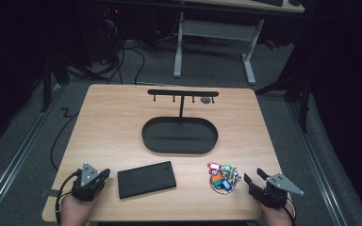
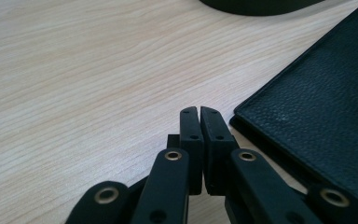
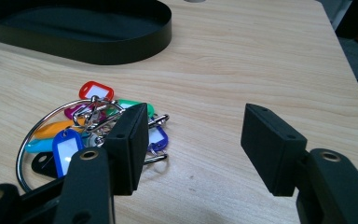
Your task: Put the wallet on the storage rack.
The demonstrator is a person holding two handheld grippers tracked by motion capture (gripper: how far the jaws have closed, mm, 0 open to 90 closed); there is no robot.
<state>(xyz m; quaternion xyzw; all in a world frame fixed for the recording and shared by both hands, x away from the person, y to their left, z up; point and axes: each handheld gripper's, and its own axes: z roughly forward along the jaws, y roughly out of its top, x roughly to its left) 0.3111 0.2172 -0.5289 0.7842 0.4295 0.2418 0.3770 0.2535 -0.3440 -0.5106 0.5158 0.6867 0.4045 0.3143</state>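
Observation:
A bunch of keys with coloured tags (image 1: 223,176) on a big metal ring lies near the table's front right. In the right gripper view the key bunch (image 3: 81,135) sits left of my right gripper (image 3: 196,144), whose jaws stand apart over bare wood with nothing between them. In the high view my right gripper (image 1: 255,176) rests just right of the keys. My left gripper (image 1: 104,174) sits at the front left, beside a flat black case (image 1: 146,179). Its jaws (image 2: 200,128) are pressed together on nothing, and the black case (image 2: 321,121) lies just to their right.
A black oval tray (image 1: 179,135) with an upright T-shaped hook rack (image 1: 183,93) stands mid-table; its wall (image 3: 98,49) lies beyond the keys. The table's front edge runs just below both hands. A desk frame and cables stand on the floor behind.

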